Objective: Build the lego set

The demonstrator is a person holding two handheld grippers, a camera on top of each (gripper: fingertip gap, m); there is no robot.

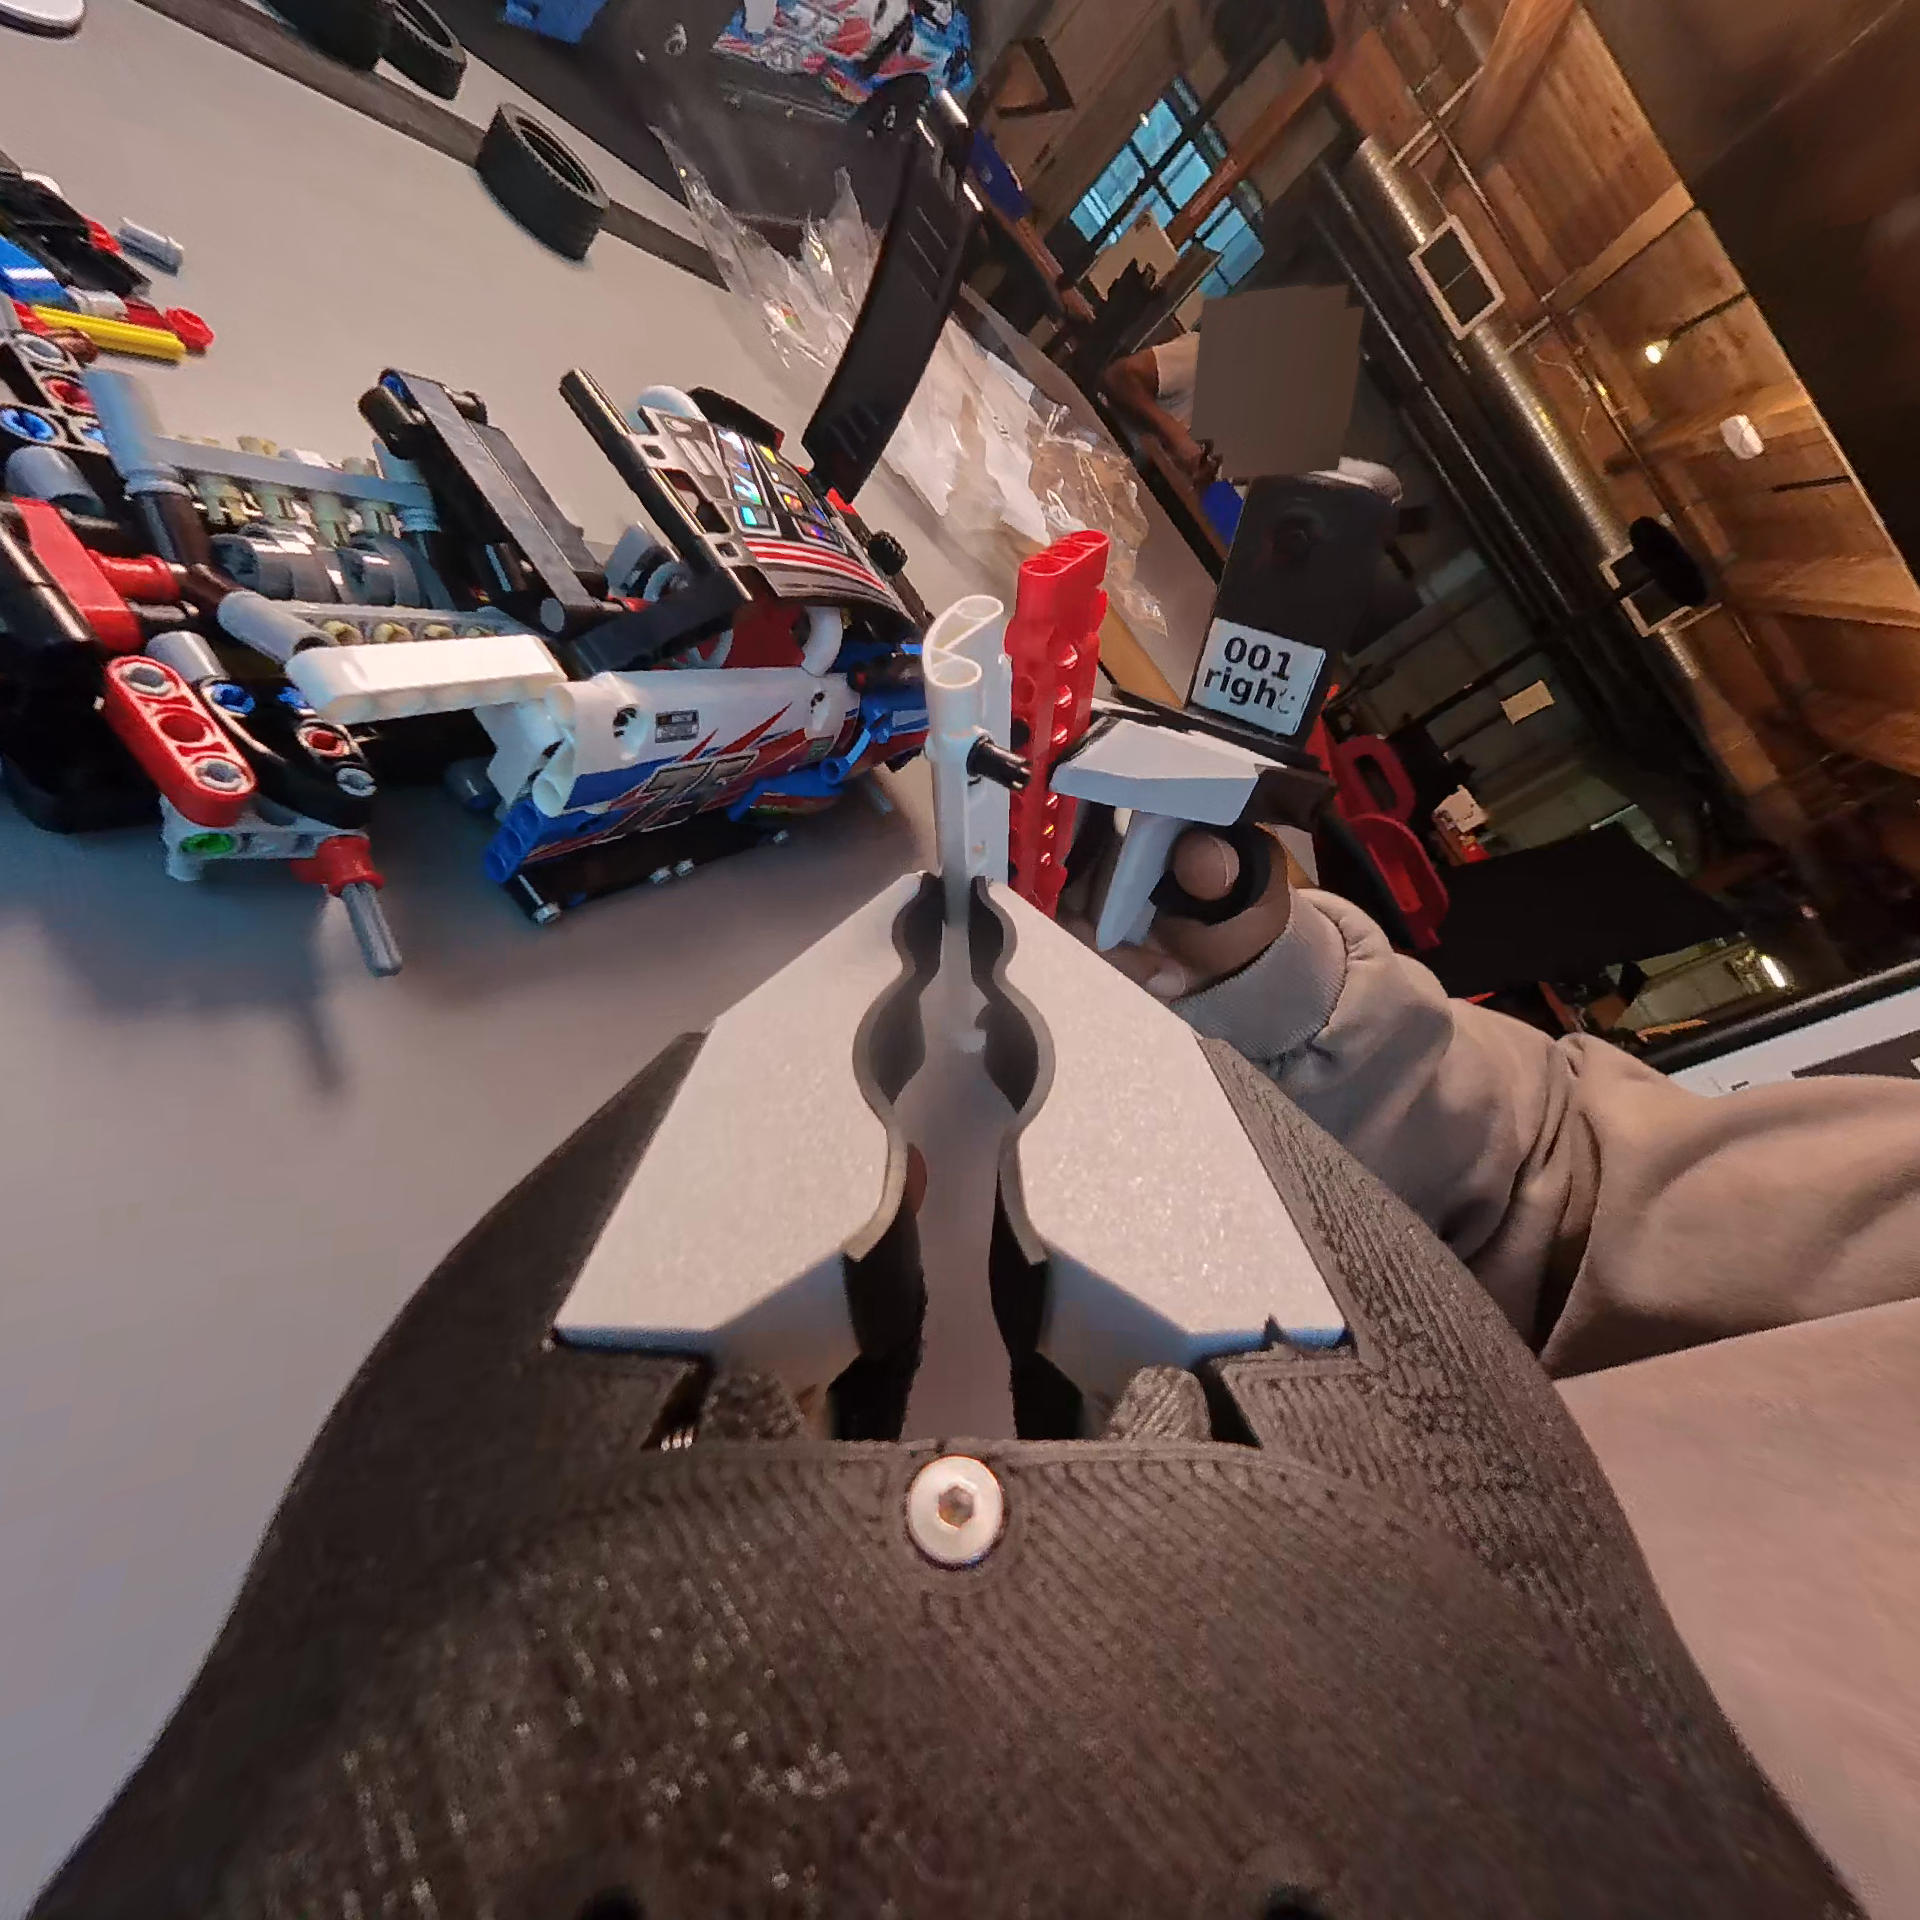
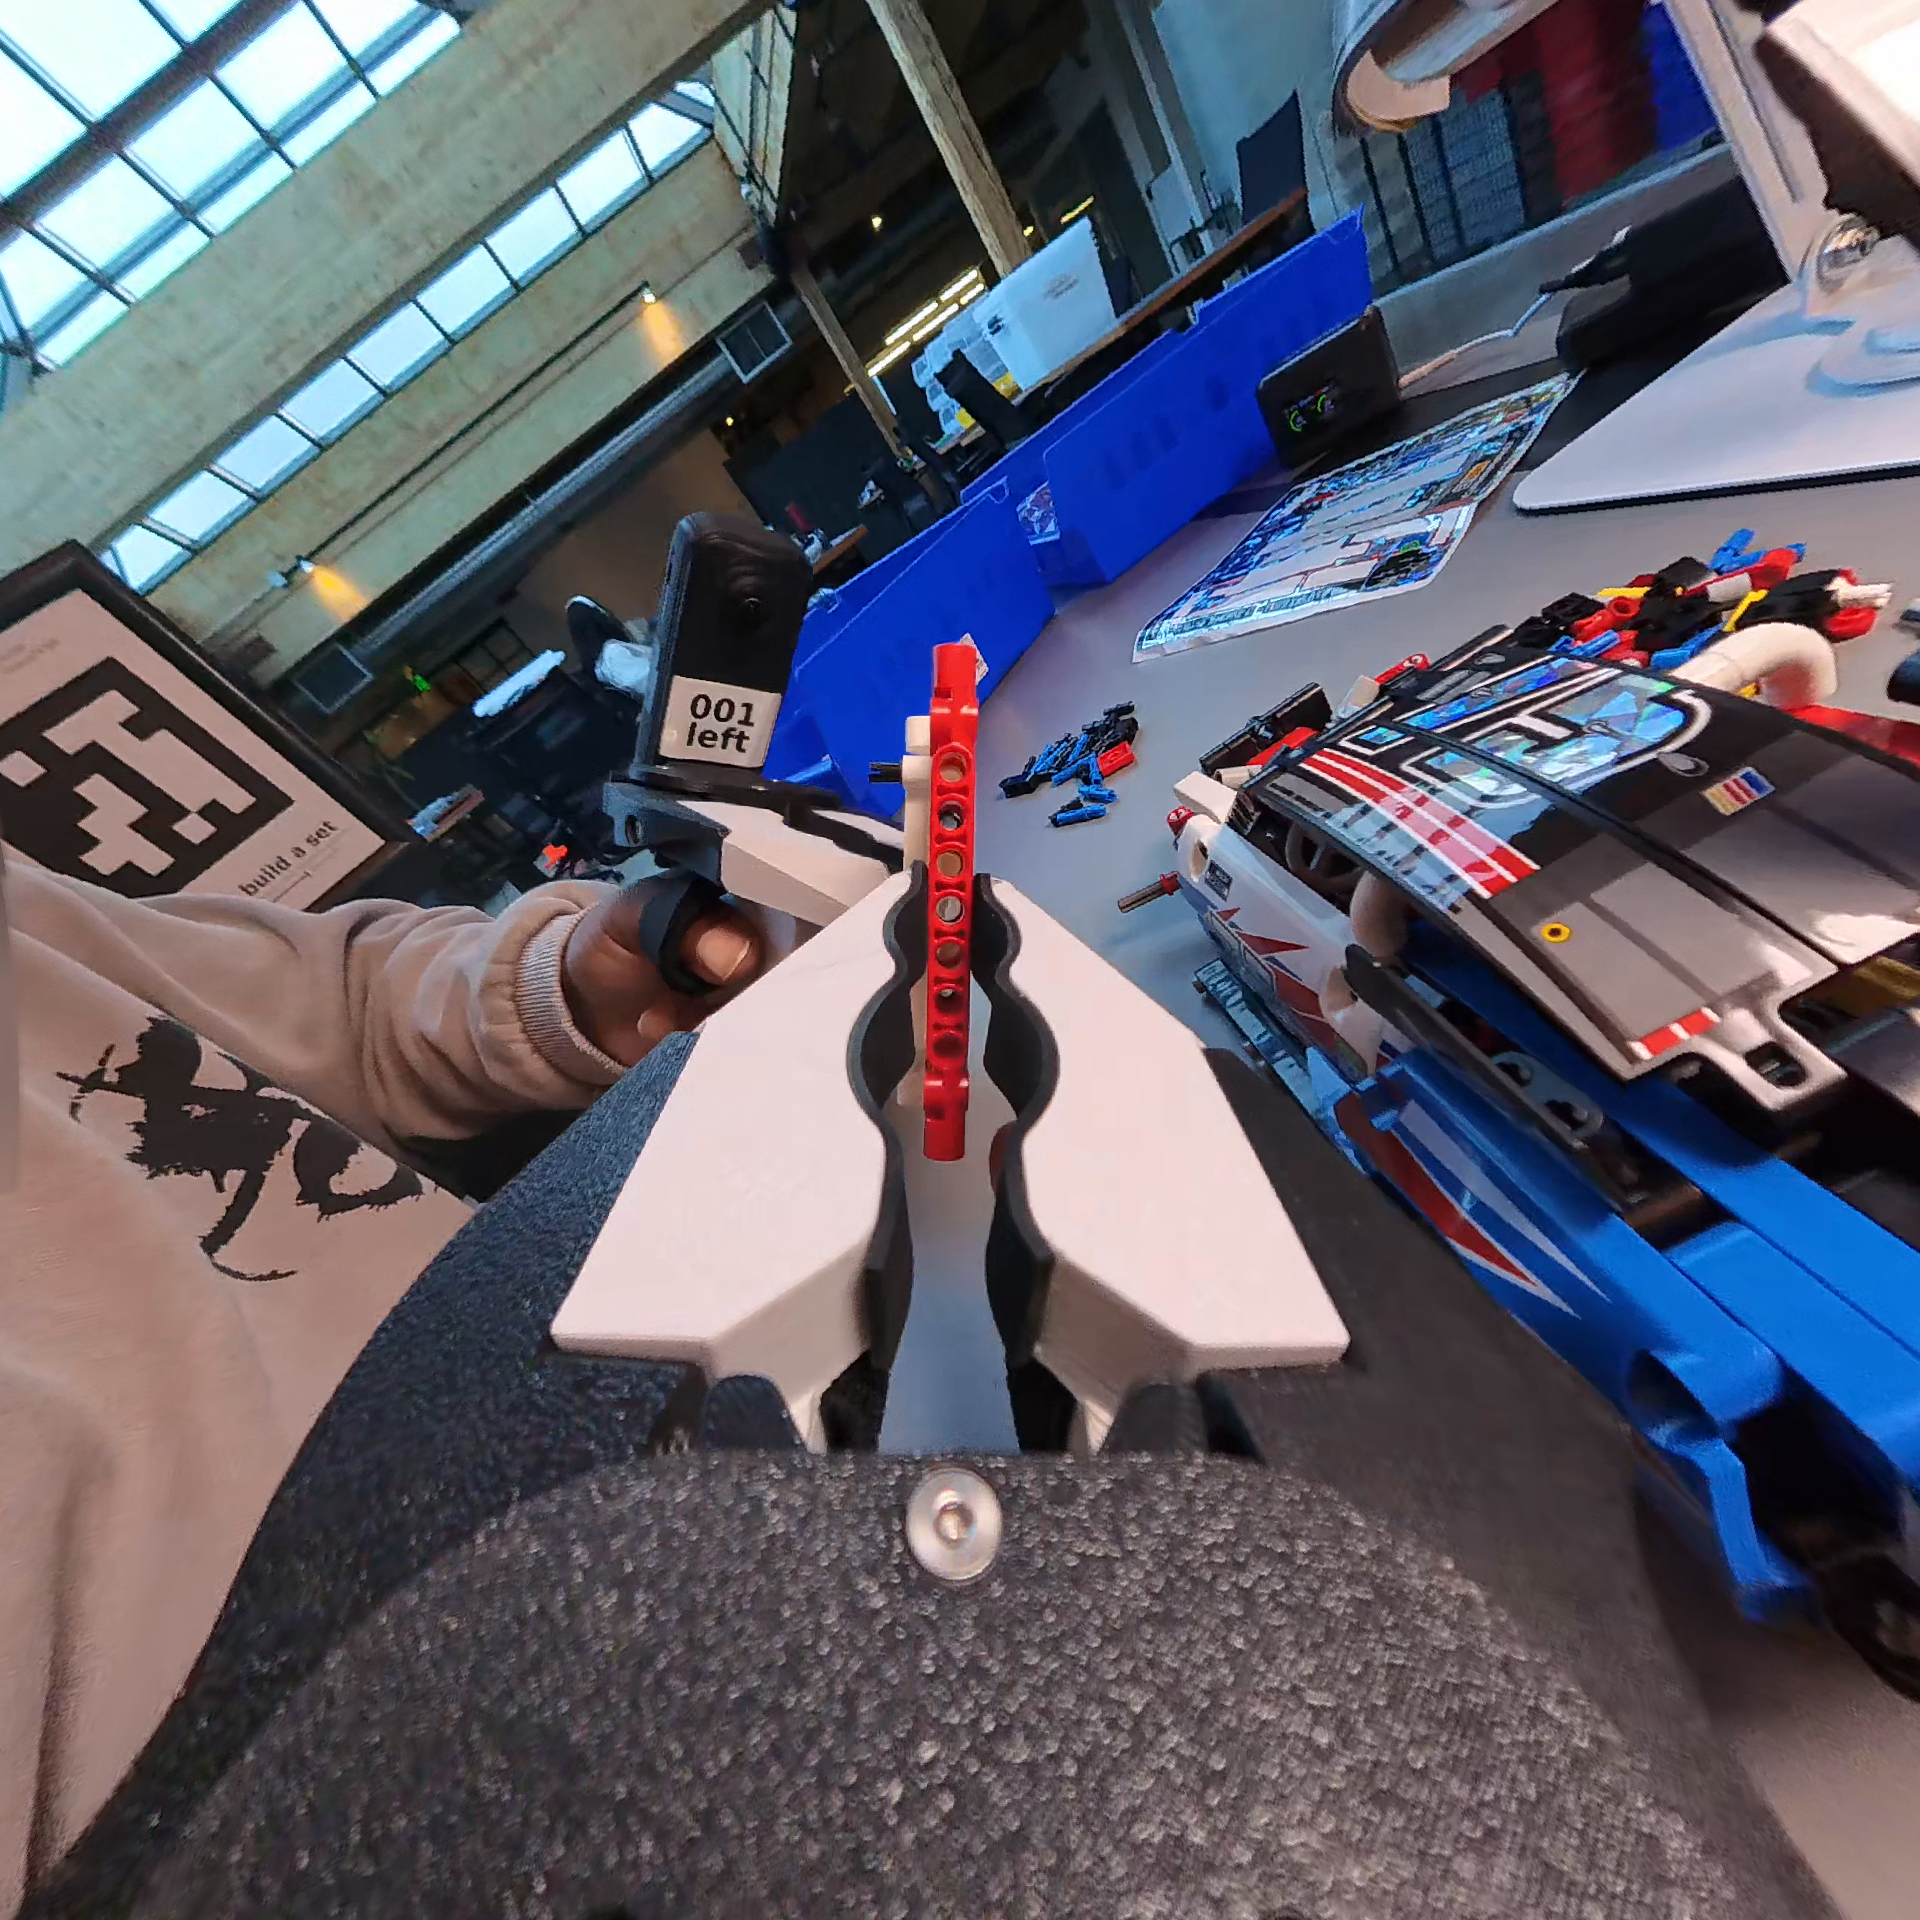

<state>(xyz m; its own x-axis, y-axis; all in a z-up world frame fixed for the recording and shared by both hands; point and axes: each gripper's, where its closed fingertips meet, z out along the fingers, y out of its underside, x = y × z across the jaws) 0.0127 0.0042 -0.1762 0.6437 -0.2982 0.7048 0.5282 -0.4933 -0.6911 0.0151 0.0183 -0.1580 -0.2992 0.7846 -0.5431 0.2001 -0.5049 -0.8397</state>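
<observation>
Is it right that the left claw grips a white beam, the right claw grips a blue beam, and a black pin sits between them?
Not quite. The right claw grips a red beam, not a blue one, as the right wrist view shows. The left claw grips the white beam, with the black pin between.

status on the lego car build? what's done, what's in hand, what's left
Done: the car body looks largely assembled, stickered panels on. In hand: the left gripper is shut on a white beam with a black pin; the right gripper is shut on a red beam, held close beside it. Whether they are joined is unclear. Left: tyres lie loose and a parts pile remains.
</observation>
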